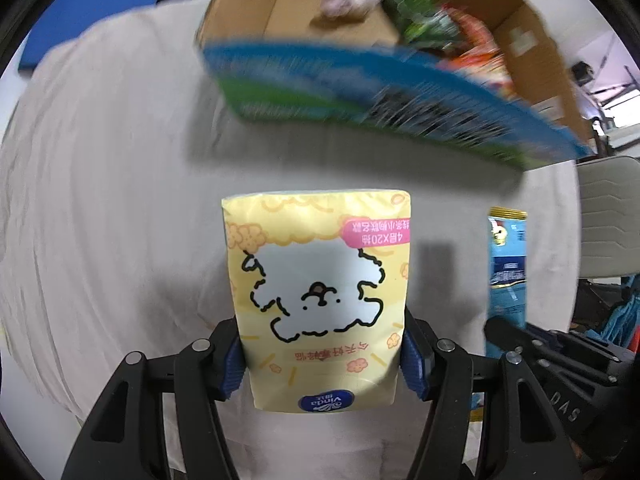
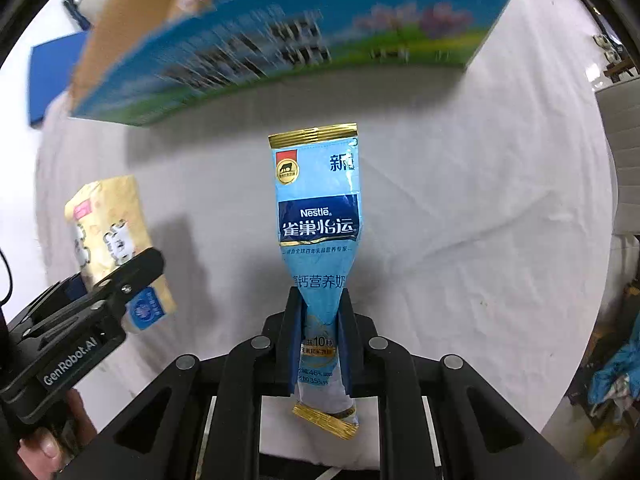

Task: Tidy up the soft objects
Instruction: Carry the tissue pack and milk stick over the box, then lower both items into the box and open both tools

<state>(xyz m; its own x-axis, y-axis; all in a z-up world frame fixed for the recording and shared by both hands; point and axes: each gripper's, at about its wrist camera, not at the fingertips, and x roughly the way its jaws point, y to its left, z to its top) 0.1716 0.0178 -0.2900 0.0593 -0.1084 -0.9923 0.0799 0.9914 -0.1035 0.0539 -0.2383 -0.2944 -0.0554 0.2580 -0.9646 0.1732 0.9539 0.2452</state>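
Observation:
My left gripper (image 1: 322,354) is shut on a yellow Vinda tissue pack (image 1: 318,292) with a white cartoon dog, held upright above the white cloth. The pack also shows in the right wrist view (image 2: 112,236), with the left gripper (image 2: 120,292) on it. My right gripper (image 2: 320,344) is shut on a light blue Nestle milk powder sachet (image 2: 318,216), pinched near its lower part. The sachet shows in the left wrist view (image 1: 507,264). Ahead stands an open cardboard box (image 1: 400,92) with a blue-green printed side, also in the right wrist view (image 2: 280,48). It holds several soft items (image 1: 436,24).
A white cloth (image 1: 100,200) covers the table. A blue board (image 1: 80,20) lies at the far left beyond the cloth. Grey padded chairs (image 1: 608,232) stand at the right. Blue clutter (image 2: 616,376) lies off the table's right edge.

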